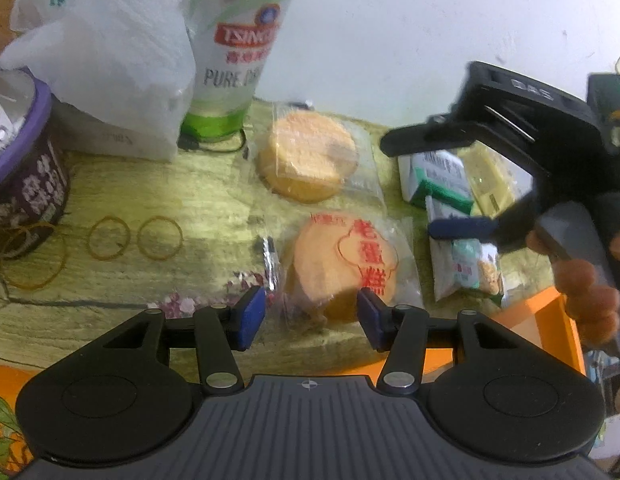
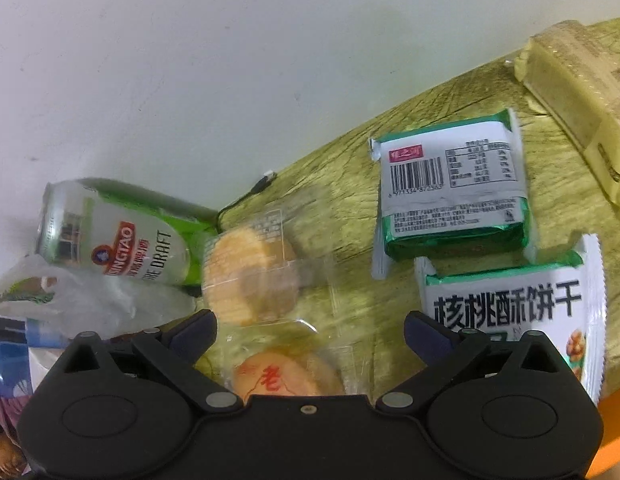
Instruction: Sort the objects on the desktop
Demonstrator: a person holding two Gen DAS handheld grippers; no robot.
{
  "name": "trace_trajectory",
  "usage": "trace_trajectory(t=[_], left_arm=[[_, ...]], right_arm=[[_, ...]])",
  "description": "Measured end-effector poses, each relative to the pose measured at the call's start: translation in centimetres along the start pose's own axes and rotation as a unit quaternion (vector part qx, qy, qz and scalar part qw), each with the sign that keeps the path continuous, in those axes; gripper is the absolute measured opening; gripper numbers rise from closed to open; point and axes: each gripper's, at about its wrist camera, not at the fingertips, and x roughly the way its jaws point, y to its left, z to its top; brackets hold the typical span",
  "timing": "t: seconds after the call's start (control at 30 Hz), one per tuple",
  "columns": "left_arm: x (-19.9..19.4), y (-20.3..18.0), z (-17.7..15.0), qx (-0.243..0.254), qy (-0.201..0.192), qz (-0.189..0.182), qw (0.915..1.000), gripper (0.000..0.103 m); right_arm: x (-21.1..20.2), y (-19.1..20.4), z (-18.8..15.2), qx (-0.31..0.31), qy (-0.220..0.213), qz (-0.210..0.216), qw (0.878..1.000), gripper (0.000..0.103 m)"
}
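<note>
Bench (image 1: 157, 184) of yellow-green wood grain, left gripper (image 1: 312, 318) jaws apart around near wrapped egg cake (image 1: 342, 268), second wrapped cake (image 1: 307, 158) behind it, right gripper (image 2: 310, 334) jaws apart above both cakes, green biscuit packets (image 2: 450, 196) beside.

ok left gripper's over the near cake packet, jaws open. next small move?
Probably ease the left gripper forward and close. Its jaws are open with the red-lettered cake packet sitting between the pads, not yet pinched. The right gripper hovers open near the biscuit packs, clear of this grasp.
</note>
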Motion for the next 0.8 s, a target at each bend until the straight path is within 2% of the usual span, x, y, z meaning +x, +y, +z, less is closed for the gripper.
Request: trace_trajectory(t=[0.17,0.3,0.43,0.63,0.8], left_arm=[[0.9,0.2,0.6,-0.005,0.008,-0.003,0.9999,0.053],[1.5,-0.2,0.6,-0.003,0.019,-0.015,0.9997,0.055],[1.2,-0.5,0.2,0.008,0.023,-0.017,0.9996,0.055],[0.4,0.7,0.8,-0.018,0.002,-0.01,0.9998,0.055],[1.0,0.6,1.0,-0.024,-0.003,-0.006,0.9997,0.054]], right_arm=[[0.3,0.7,-0.7,0.005,0.043,0.022,0.999,0.101],[1.4,1.0,-1.2,0.007,0.063,0.011,0.998,0.101],[1.7,0.9,-1.1,0.008,0.06,0.01,0.998,0.101],[1.2,0.3,-1.4,0.0,0.06,-0.004,0.998,0.1],[2.0,-0.4,-1.9,0.011,0.075,-0.014,0.997,0.09]])
